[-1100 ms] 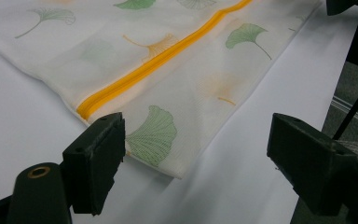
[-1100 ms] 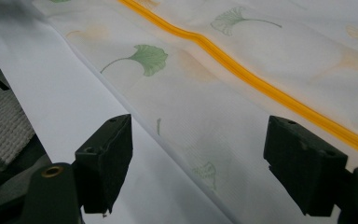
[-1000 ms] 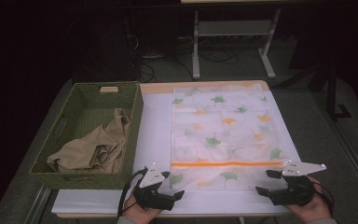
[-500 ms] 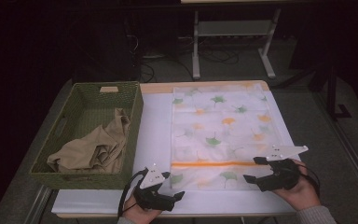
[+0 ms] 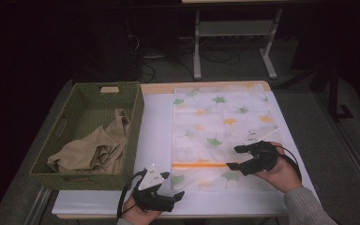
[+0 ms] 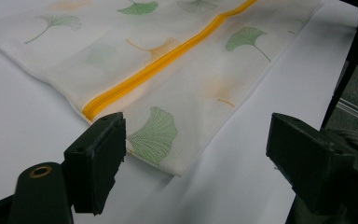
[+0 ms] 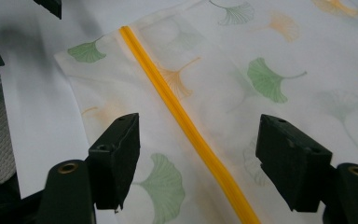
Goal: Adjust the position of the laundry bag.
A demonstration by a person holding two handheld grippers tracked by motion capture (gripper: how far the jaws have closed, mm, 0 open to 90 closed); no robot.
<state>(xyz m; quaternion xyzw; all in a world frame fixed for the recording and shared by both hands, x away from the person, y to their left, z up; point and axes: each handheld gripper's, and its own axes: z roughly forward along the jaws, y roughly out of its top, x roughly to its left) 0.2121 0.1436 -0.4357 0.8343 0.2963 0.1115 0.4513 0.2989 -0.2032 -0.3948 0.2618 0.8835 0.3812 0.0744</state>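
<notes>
**Both grippers wide over the bag**

We hold the right gripper (image 5: 236, 157) above the bag (image 5: 215, 126), its fingers (image 7: 116, 158) spread wide though just closing a little, gripping nothing; the orange zip (image 7: 186, 126) runs between them. Our left gripper (image 5: 176, 185) sits at the bag's near corner, fingers (image 6: 98, 158) wide apart and empty, the corner lying just ahead of them on the table (image 5: 154, 122).

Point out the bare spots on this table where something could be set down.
A white strip lies free between the green basket and the leaf-print mesh bag. A narrower band runs along the near edge, but the left tool hovers there. The bag's near right part is crowded by the right tool.
</notes>
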